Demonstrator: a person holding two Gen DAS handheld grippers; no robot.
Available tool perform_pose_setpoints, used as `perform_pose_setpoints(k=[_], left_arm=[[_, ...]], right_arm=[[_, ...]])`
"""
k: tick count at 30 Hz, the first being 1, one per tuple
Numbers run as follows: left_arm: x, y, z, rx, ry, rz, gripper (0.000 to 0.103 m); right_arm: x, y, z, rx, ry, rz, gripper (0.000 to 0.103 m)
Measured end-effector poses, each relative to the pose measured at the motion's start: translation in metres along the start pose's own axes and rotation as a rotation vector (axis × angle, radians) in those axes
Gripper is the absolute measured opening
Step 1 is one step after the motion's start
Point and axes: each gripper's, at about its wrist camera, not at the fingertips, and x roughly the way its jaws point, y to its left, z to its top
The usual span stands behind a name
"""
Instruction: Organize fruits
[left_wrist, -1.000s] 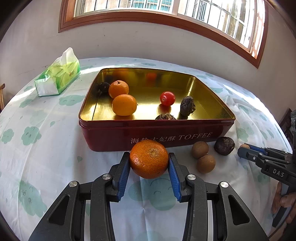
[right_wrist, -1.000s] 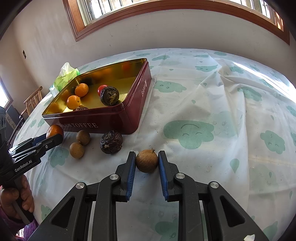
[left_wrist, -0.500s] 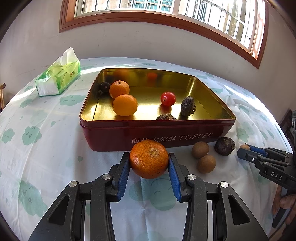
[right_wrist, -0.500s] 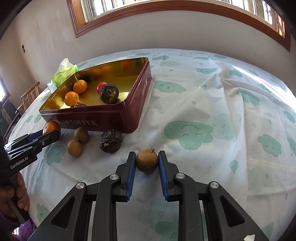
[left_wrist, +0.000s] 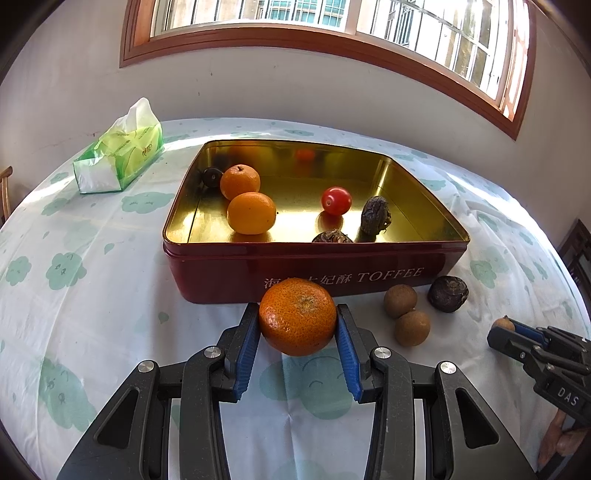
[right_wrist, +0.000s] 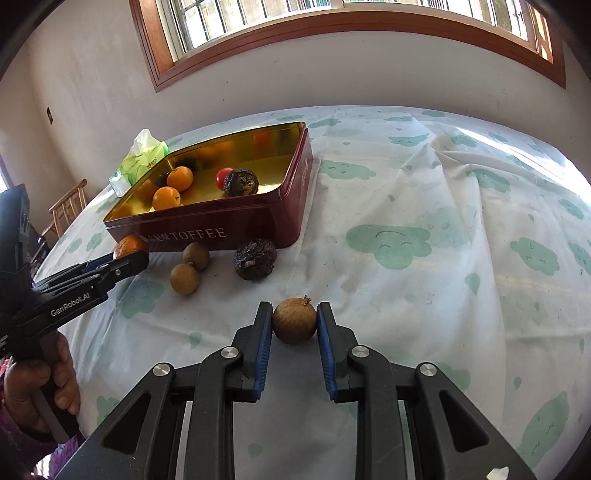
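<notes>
My left gripper (left_wrist: 298, 325) is shut on an orange tangerine (left_wrist: 297, 316) and holds it just in front of the red toffee tin (left_wrist: 229, 273). My right gripper (right_wrist: 294, 320) is shut on a small brown longan (right_wrist: 294, 320) above the tablecloth. The tin (right_wrist: 291, 199) holds two oranges (left_wrist: 251, 212), a red tomato (left_wrist: 335, 200) and dark wrinkled fruits (left_wrist: 375, 215). Two brown longans (left_wrist: 412, 328) and a dark wrinkled fruit (left_wrist: 448, 294) lie on the cloth in front of the tin.
A green tissue pack (left_wrist: 120, 151) lies at the back left of the table. A wooden chair (right_wrist: 68, 206) stands beyond the table's left edge. The wall and window run behind the table. The right gripper also shows at the right of the left wrist view (left_wrist: 506, 330).
Both grippers have risen slightly with their fruits and drawn a little back from the tin. The fruits on the cloth have not moved.
</notes>
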Motion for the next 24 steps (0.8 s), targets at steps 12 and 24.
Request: perform_pose_setpoints(k=[12,24], left_arm=[[-0.006,-0.003,-0.001,0.001,-0.034,0.011,0.041],[-0.03,-0.011,-0.013,0.047,-0.11,0.05,0.041]], right_arm=[[-0.033,0.037,-0.01,-0.046,-0.063,0.106,0.022],[-0.044,0.062,-0.018,-0.087,-0.069,0.17,0.022]])
